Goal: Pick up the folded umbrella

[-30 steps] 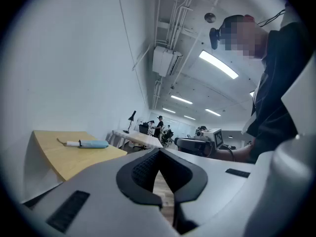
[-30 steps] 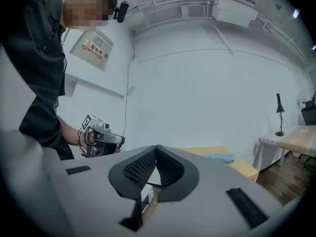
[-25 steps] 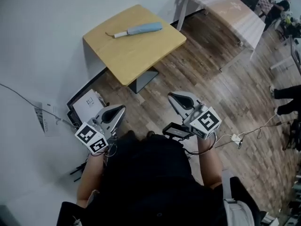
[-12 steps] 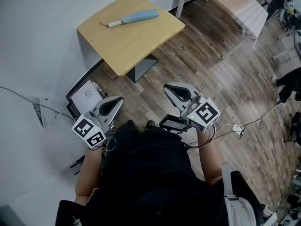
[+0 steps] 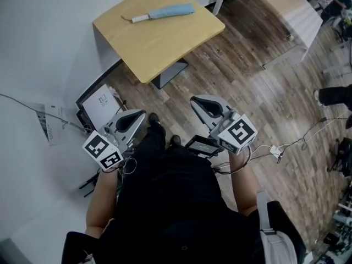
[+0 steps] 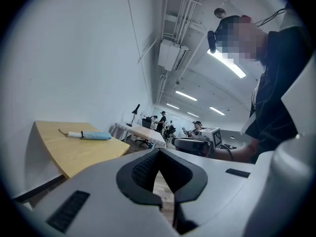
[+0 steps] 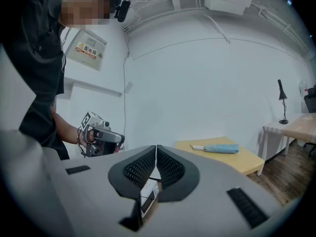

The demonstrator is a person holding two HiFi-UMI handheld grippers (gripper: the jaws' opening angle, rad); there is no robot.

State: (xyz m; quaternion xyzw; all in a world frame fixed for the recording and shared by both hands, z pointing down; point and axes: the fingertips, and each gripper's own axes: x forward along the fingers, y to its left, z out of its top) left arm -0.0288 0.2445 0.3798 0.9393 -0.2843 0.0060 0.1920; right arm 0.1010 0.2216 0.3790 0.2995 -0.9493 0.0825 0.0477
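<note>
Folded umbrella (image 5: 165,12) lies untouched on the wooden desk (image 5: 159,51) at the top of the head view, well apart from the left hand-held gripper (image 5: 142,114) and right hand-held gripper (image 5: 195,101), both closed and empty at mid-frame, so reaching and grasping are not yet done.

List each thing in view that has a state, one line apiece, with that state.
umbrella: folded, lying flat on the yellow table, nothing touching it.
left gripper: jaws together, nothing between them, well away from the yellow table.
right gripper: jaws together, nothing between them, well away from the yellow table.
desk lamp: upright on the white table.
</note>
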